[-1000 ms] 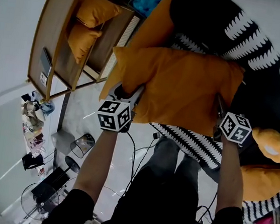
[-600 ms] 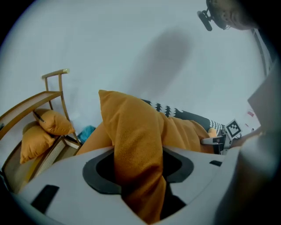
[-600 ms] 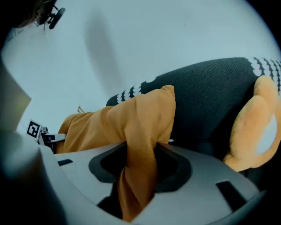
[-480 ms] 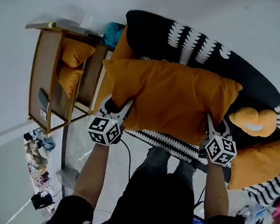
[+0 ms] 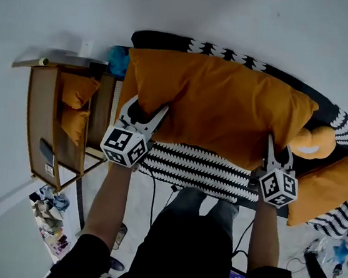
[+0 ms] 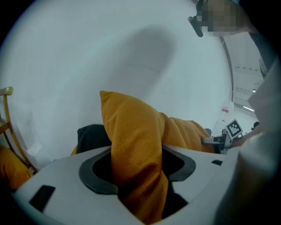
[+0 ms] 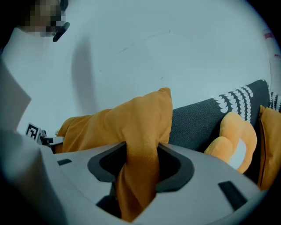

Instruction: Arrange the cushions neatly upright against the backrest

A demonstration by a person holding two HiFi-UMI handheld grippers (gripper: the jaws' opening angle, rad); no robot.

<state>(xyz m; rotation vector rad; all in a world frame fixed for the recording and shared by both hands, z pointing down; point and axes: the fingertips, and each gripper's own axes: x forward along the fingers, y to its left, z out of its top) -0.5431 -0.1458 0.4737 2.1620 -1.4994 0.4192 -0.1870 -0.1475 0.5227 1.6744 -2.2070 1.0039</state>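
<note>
Lifted since a second ago, the large orange cushion (image 5: 218,109) now sits higher, in front of the sofa backrest (image 5: 173,41)
The left gripper (image 5: 140,113) grasps its lower left corner and the right gripper (image 5: 278,154) its lower right corner, with fabric bunched between the fingers of each; the left fingers have just been easing wider with the cloth between them. The cushion's lower edge hangs over the patterned seat (image 5: 189,168); a plush toy (image 5: 315,143) and a second orange cushion (image 5: 325,188) lie to its right

Wooden rack (image 5: 41,122) beside sofa (image 5: 198,170) at left; plush toy (image 5: 317,143) just right of cushion (image 5: 216,106)
</note>
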